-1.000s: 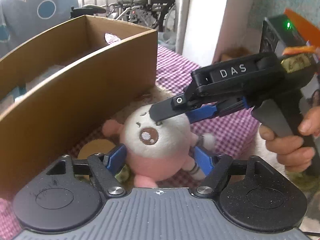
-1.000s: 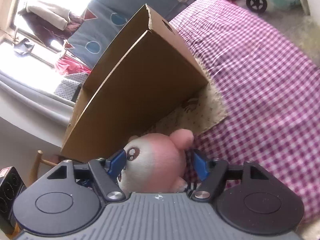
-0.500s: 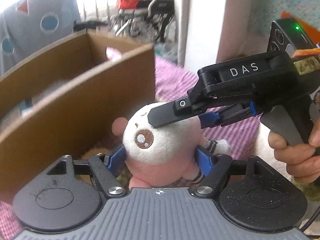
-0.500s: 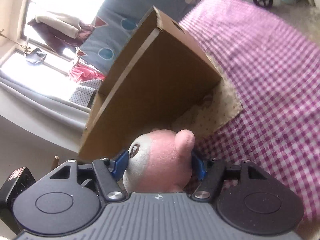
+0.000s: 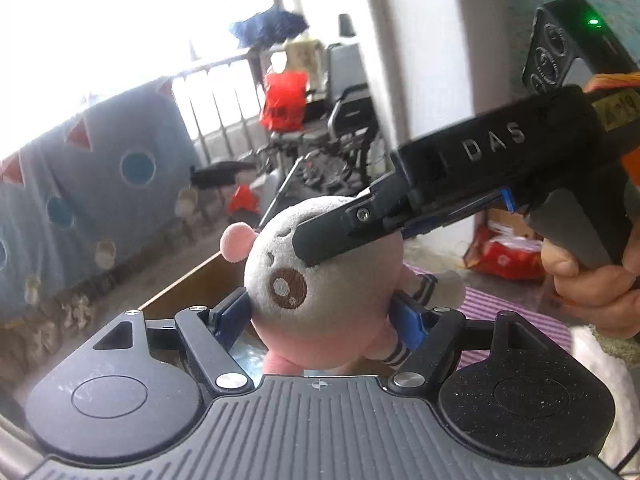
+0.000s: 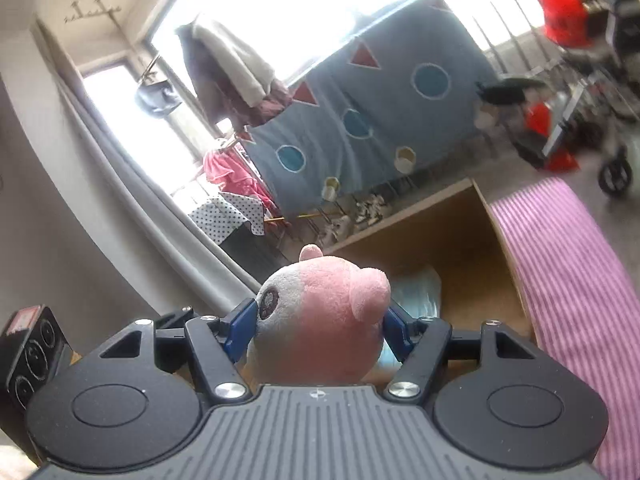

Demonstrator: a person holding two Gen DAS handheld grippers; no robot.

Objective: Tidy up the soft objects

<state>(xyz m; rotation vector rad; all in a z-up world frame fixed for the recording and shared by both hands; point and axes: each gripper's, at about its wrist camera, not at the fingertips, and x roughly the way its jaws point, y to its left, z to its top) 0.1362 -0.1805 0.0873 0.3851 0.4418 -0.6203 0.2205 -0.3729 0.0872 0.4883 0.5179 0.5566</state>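
A pink and white plush toy (image 5: pixel 320 280) hangs in the air, gripped from two sides at once. My left gripper (image 5: pixel 320 316) is shut on its body, both blue pads pressed into the fabric. One black finger (image 5: pixel 332 236) of the right-hand tool lies across the toy's face; the other is hidden behind it. In the right wrist view my right gripper (image 6: pixel 318 322) is shut on the same plush toy (image 6: pixel 320 312), pads squeezing its head. The open cardboard box (image 6: pixel 460 240) lies just beyond and below the toy.
A bluish plastic-wrapped item (image 6: pixel 416 288) lies inside the box. The purple checked cloth (image 6: pixel 568 280) covers the surface to the right. A person's hand (image 5: pixel 592 280) holds the right tool. A blue patterned sheet (image 6: pixel 380 120) hangs at the window behind.
Both grippers have risen together with the plush toy, from the checked cloth beside the box up above the box's rim. Both views now look more level into the room.
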